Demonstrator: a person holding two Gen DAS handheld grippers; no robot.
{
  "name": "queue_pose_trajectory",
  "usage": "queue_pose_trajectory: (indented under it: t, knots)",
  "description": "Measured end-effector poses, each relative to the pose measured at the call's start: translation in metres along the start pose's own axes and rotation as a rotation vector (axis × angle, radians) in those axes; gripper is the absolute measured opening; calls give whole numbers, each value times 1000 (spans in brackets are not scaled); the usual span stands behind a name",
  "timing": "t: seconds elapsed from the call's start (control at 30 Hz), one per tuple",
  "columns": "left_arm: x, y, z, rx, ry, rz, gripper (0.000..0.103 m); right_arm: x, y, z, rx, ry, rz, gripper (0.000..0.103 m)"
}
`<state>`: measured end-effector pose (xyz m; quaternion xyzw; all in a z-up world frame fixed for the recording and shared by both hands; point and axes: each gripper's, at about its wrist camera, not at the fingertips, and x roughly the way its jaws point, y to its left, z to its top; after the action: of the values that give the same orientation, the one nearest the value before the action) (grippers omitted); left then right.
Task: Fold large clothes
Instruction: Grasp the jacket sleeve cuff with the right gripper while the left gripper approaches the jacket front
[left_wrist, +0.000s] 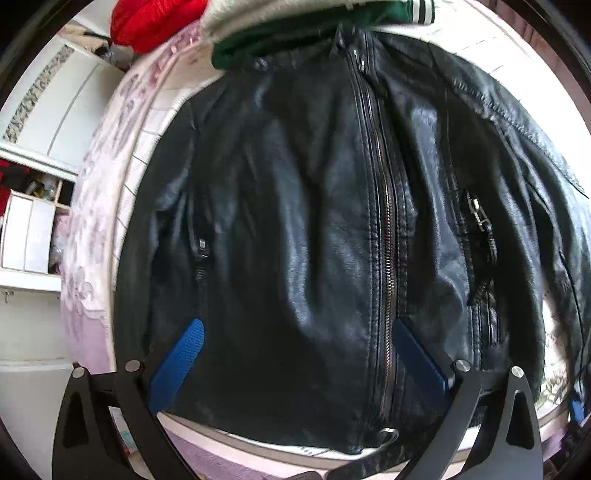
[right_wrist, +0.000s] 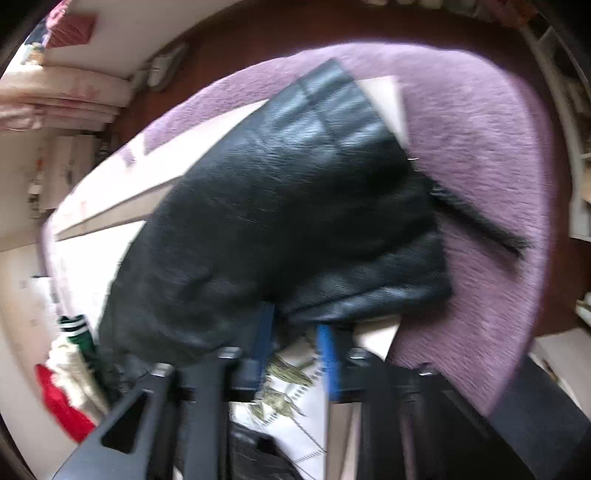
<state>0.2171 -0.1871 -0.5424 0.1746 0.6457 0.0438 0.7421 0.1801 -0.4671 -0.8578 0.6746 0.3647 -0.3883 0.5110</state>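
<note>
A black leather jacket (left_wrist: 295, 206) lies front up on a white patterned bed sheet (left_wrist: 162, 96), its centre zip (left_wrist: 384, 206) closed. My left gripper (left_wrist: 299, 332) is open above the jacket's lower hem, its blue pads (left_wrist: 181, 354) spread wide and holding nothing. In the right wrist view, my right gripper (right_wrist: 295, 332) is closed on a sleeve of the jacket (right_wrist: 280, 206) and holds it lifted; the view is motion-blurred.
A folded green, white and red pile of clothes (left_wrist: 258, 26) sits at the jacket's collar end and also shows in the right wrist view (right_wrist: 70, 373). A purple rug (right_wrist: 480, 155) covers the floor beside the bed. White shelves (left_wrist: 33, 206) stand at the left.
</note>
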Motion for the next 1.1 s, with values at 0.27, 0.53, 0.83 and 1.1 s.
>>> queue_pose_trajectory:
  t: [0.27,0.53,0.83,1.1]
  knots:
    - [13,-7,11,-10,-10,-15,103,-9,6,-11,15,-81,128,63]
    - [8,-31,7,54,-39,-13,103,-18,22,-3,3,-271,62,4]
    - [1,-44,-3,53,-52,-25,103,-37,61,9,-370,-349,18,12]
    - [9,-36,2,3,-47,-35,103,7,19,44,-87,-169,278,7]
